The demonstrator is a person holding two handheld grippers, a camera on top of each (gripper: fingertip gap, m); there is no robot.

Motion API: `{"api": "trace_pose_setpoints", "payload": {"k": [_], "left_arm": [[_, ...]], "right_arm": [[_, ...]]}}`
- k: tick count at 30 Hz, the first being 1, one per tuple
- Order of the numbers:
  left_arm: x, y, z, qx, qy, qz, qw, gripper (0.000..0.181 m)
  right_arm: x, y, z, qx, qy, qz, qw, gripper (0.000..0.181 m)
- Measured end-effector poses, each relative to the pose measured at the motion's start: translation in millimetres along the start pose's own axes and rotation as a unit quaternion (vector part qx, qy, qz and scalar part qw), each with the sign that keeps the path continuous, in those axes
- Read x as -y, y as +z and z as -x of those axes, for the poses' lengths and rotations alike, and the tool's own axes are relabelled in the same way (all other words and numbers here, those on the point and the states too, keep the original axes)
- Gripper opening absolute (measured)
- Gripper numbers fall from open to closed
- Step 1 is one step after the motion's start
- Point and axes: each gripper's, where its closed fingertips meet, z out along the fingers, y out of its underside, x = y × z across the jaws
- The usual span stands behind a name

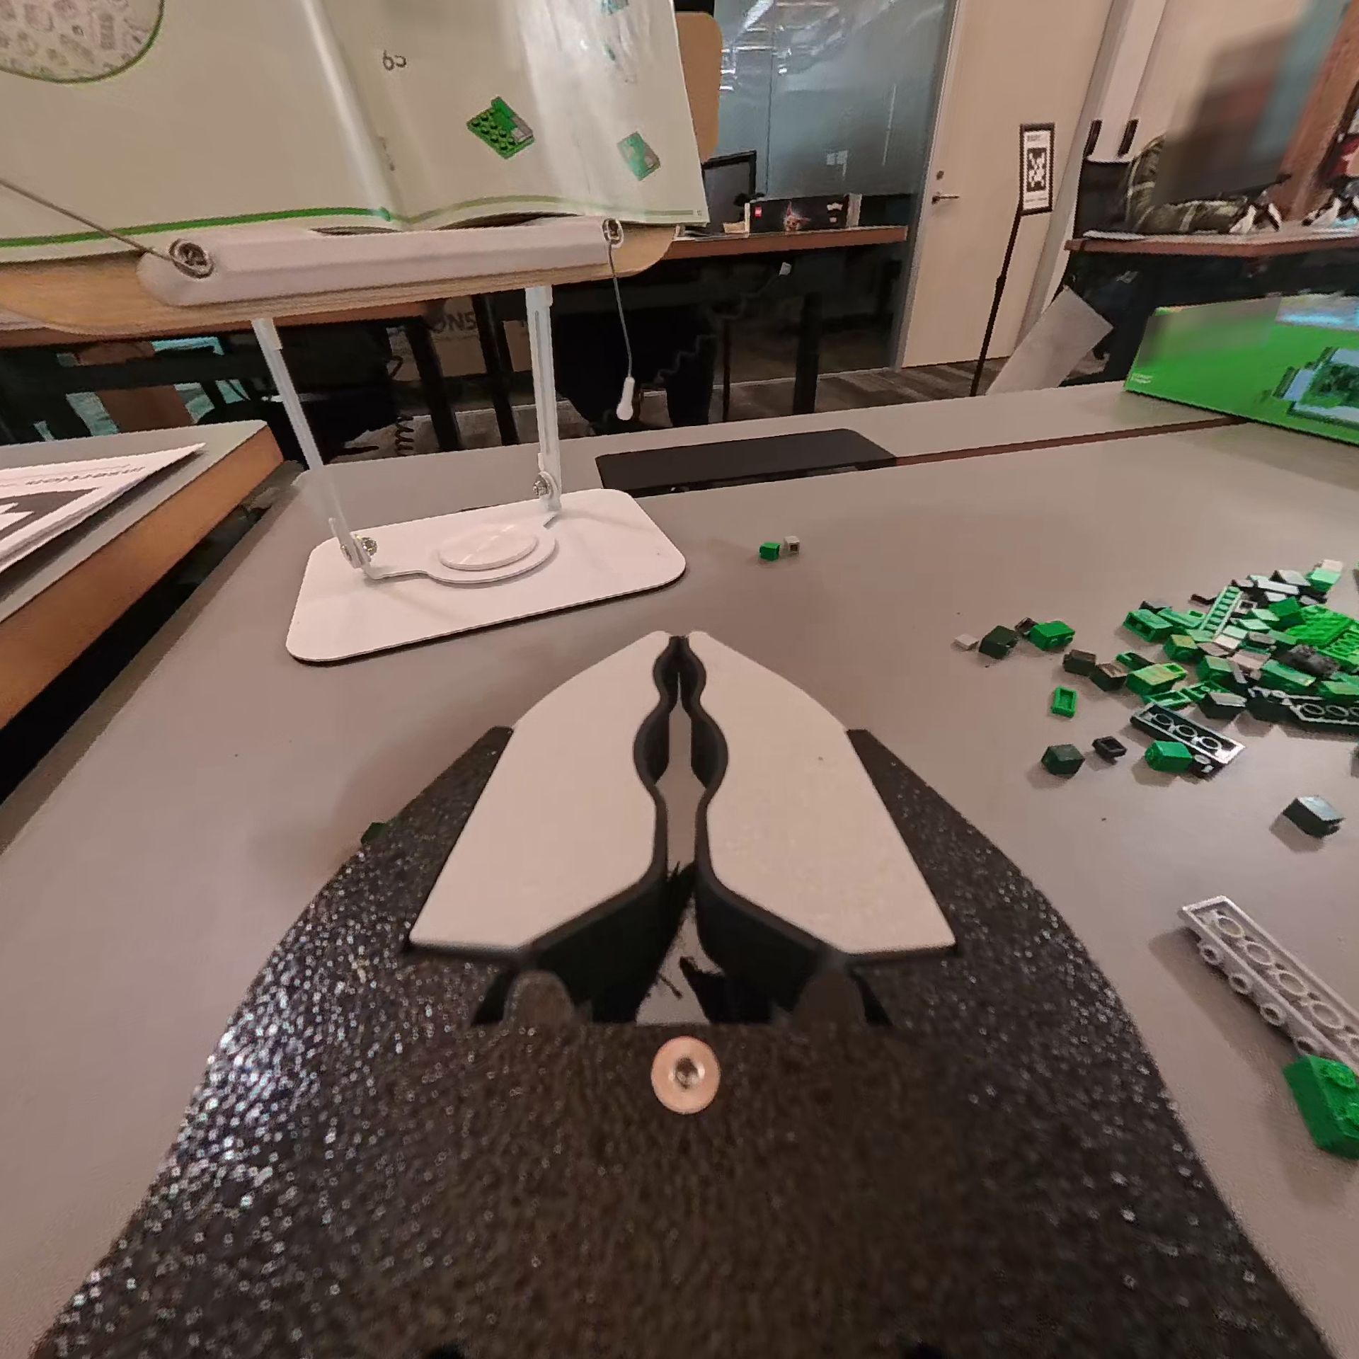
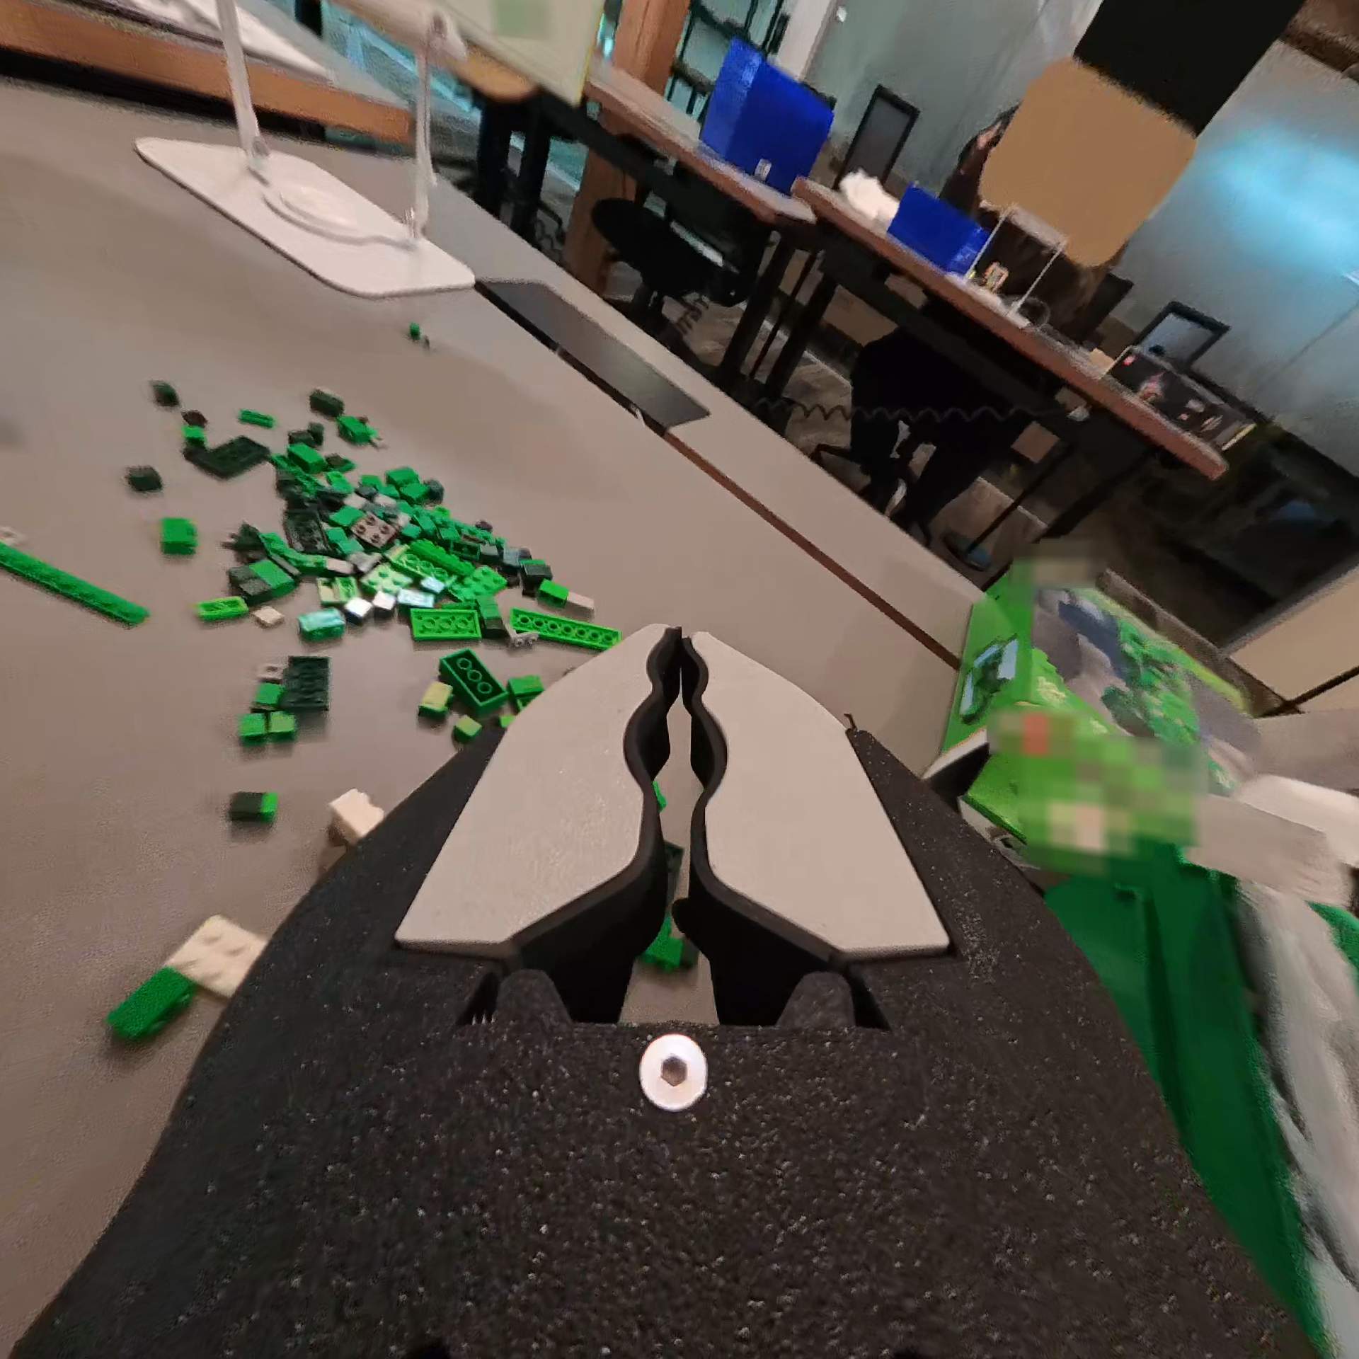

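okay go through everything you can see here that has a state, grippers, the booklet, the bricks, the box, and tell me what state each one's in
left gripper: shut, empty, above bare table.
right gripper: shut, empty, beside the brick pile.
instruction booklet: open, propped on the white stand.
brick pile: loose, scattered on the grey table.
long grey plate: lying studs down, apart from the pile.
green box: lying flat; open or shut unclear.

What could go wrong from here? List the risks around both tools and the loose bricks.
1. The right tool, shut and empty, sits low right beside the brick pile; a sideways sweep could scatter pieces toward the table edge.
2. The left tool, also shut, points at the white stand base; pushing forward might nudge it and shake the open booklet above.
3. The two tiny stray bricks lie apart and could easily be overlooked.
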Motion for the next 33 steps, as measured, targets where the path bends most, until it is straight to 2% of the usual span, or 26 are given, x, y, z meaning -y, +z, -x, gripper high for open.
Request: {"api": "trace_pose_setpoints", "payload": {"k": [3,6,9,12,14,18,22,25,28,30,33], "left_arm": [[-1,1,-2,0.001,0.01,0.006,1.0,0.0],[-3,2,-3,0.002,0.018,0.011,1.0,0.0],[-3,3,-4,0.003,0.024,0.014,1.0,0.0],[-4,3,-3,0.006,0.028,0.016,0.999,0.0],[-4,3,-2,0.011,0.03,0.016,0.999,0.0],[-4,1,2,0.03,0.032,0.015,0.999,0.0],[-3,-2,8,0.052,0.031,0.012,0.998,0.0],[-3,-4,11,0.067,0.03,0.011,0.997,0.0],[-2,-5,13,0.079,0.029,0.01,0.996,0.0],[-3,-5,14,0.083,0.03,0.012,0.996,0.0],[-3,-5,14,0.087,0.035,0.014,0.996,0.0]], "right_arm": [[17,-45,-14,-0.025,-0.005,-0.017,1.0,0.0],[20,-96,-54,-0.087,-0.01,-0.012,0.996,0.001],[8,-153,-104,-0.171,-0.039,0.005,0.984,0.018],[-17,-188,-133,-0.205,-0.111,0.037,0.972,0.032],[-34,-195,-145,-0.221,-0.161,0.071,0.959,0.033],[-68,-184,-153,-0.189,-0.226,0.162,0.942,0.036],[-85,-179,-147,-0.162,-0.282,0.221,0.919,0.034],[-83,-182,-147,-0.168,-0.298,0.219,0.914,0.028],[-86,-177,-157,-0.175,-0.303,0.218,0.911,0.025],[-85,-177,-173,-0.214,-0.29,0.223,0.906,0.003],[-72,-177,-187,-0.236,-0.167,0.171,0.942,0.0]]}}
